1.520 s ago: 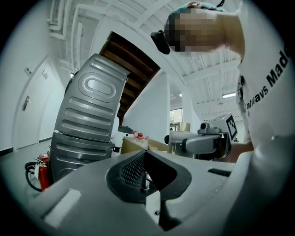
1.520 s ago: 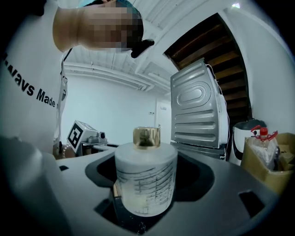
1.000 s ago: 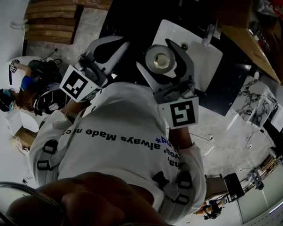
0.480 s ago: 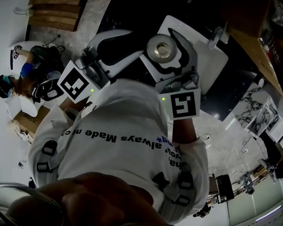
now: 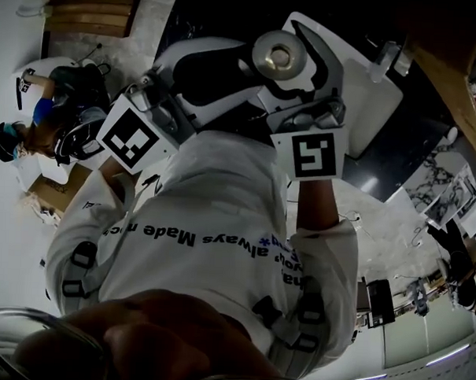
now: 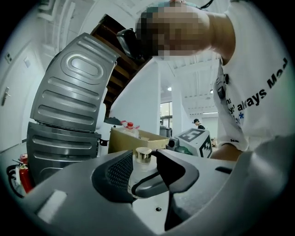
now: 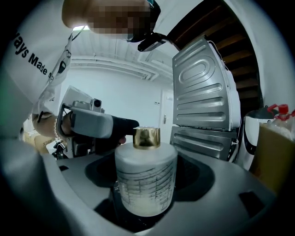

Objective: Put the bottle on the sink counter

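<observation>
A frosted white bottle (image 7: 145, 179) with a gold cap (image 5: 279, 55) stands upright between the jaws of my right gripper (image 5: 291, 58), which is shut on its body. The right gripper holds it over the near edge of the white sink basin (image 5: 372, 85), set in a black counter (image 5: 413, 142). My left gripper (image 5: 205, 72) is just left of the bottle, its jaws opening with nothing pressed between them. In the left gripper view the bottle (image 6: 142, 162) shows through the gap beyond the tips. A hand holds the left gripper (image 7: 94, 125).
A faucet (image 5: 386, 50) stands at the basin's far side. Seated people (image 5: 36, 129) and wooden steps (image 5: 88, 9) are at the left. A grey ribbed metal panel (image 6: 69, 106) and a cardboard box (image 6: 138, 138) holding a red-capped bottle (image 6: 130, 126) are nearby.
Both grippers have moved forward towards the sink, the right one carrying the bottle. The left gripper's jaws, together a second ago, have spread apart.
</observation>
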A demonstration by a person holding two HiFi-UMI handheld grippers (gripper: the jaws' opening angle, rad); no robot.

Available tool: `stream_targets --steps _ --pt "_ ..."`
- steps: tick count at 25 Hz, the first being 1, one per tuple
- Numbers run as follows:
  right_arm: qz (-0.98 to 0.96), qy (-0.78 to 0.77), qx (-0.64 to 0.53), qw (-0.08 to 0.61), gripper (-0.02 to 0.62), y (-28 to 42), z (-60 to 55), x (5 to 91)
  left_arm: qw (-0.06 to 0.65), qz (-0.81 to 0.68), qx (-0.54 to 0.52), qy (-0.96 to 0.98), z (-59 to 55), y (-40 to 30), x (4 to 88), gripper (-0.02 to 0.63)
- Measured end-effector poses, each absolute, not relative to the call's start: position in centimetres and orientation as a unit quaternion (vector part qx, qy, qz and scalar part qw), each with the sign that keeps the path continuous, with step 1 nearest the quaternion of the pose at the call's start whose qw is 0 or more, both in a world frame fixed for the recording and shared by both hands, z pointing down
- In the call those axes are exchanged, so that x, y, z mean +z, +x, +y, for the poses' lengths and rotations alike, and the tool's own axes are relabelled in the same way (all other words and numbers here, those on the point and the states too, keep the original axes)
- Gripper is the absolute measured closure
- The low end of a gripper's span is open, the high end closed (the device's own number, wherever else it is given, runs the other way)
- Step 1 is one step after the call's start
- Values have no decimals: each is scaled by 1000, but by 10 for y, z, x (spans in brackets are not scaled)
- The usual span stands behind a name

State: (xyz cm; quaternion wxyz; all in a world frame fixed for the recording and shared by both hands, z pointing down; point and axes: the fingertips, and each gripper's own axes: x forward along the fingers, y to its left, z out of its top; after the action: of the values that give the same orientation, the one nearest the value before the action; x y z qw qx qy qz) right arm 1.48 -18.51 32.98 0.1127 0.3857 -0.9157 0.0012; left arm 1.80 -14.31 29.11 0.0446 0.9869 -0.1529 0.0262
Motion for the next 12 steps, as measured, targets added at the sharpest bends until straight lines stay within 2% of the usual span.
stream_targets --steps 12 --pt "-921 365 15 136 262 -6 -196 386 59 -167 71 982 -166 21 352 460"
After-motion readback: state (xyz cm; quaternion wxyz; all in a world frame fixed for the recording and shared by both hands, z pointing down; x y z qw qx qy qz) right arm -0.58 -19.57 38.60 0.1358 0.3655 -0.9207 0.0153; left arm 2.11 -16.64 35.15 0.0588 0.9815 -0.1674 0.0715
